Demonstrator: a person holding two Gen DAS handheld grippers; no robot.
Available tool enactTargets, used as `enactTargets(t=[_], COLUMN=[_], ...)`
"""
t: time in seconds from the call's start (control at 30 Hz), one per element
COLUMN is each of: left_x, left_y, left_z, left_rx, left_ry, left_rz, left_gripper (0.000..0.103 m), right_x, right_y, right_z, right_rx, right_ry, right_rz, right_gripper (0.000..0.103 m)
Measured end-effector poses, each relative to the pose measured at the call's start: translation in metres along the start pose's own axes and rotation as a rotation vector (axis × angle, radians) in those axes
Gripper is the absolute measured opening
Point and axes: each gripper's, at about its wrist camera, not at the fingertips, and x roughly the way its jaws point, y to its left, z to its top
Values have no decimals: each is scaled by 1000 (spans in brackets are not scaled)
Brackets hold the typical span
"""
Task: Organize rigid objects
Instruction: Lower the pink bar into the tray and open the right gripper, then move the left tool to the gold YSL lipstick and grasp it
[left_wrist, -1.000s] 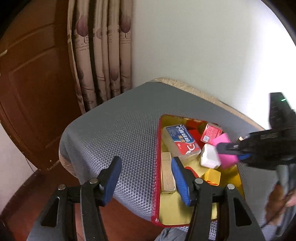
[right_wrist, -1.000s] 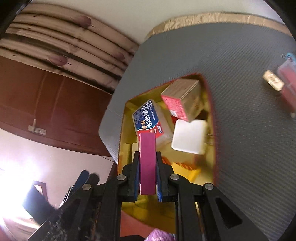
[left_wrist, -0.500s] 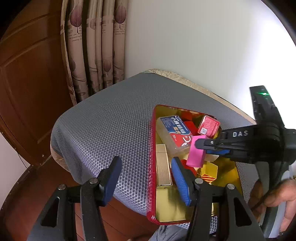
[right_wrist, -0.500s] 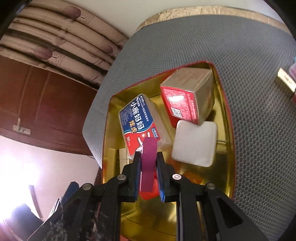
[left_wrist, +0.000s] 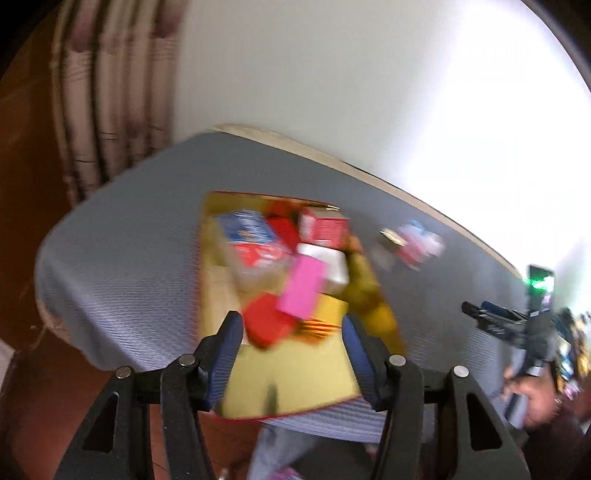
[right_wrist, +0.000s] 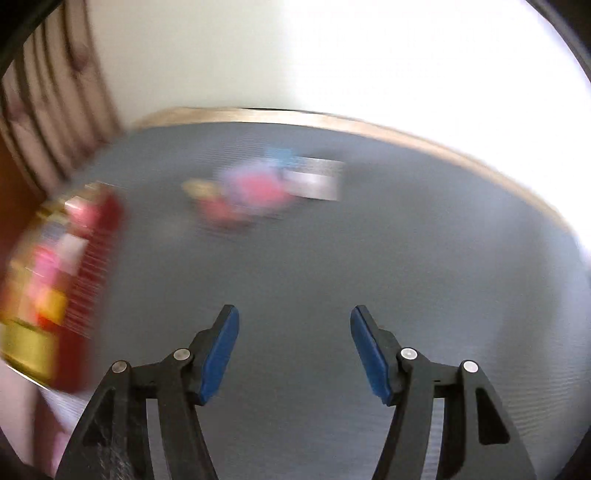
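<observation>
Two blurred fisheye views from hand-held grippers over a grey mat-covered table (right_wrist: 369, 266).

In the left wrist view, the left gripper (left_wrist: 291, 341) fills the bottom of the frame, its blue-padded jaws standing apart with nothing between them. Just above, at the centre, sits a shallow gold tray with a red rim (left_wrist: 295, 384). It serves as the collecting place: boxes are piled in it, including a blue and red box (left_wrist: 251, 240) at the upper left, a red carton (left_wrist: 325, 229) at the top, a white block (left_wrist: 328, 258) and a red box (left_wrist: 266, 321) near the jaws. A pink box (left_wrist: 304, 288) lies loose on top of the pile, leaning against the white block, gripped by nothing.

At the right edge of that view, the right gripper (left_wrist: 491, 317) and the person's hand (left_wrist: 535, 402) are well clear of the tray.

In the right wrist view, the right gripper (right_wrist: 293, 349) has just been opening and is empty. The tray (right_wrist: 92, 280) is a smear at the left edge. At the upper centre lies a small cluster of loose items (right_wrist: 258, 192), pink, red and blue, too blurred to identify. The gripper faces that way, so it is probably heading to fetch the next piece.
</observation>
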Motion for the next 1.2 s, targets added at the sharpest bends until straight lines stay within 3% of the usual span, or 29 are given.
enactTargets(t=[0.07,0.17,0.33,0.5,0.73,1.0,1.2], left_x=[3,14,59,137,215,249,265], left_y=[-18,-48,-106,-143,-150,-149,-143], left_z=[4,18,64,100,111,113,108], left_rx=[13,3,-57,-139,-196,-254,-285], left_ry=[34,78,134,218,334,369,382], left_rz=[-62,-136,-158,-49,61,91,157], left_gripper=[57,57,57,57,57,57,58], right_x=[2,5,5,4,-4,-13,-17], right_y=[-26,-56,-74,-65,-83,-90,-93], right_z=[-11,-25,-35,-37,-37,-38,-40], right_rx=[-27,-9,113,51,87,82,87], right_ry=[2,3,-26,-41,-81,-91,-94], right_rz=[-84,-124,-10,54,164,228,243], right_gripper=[71,73,81,83,83,83,83])
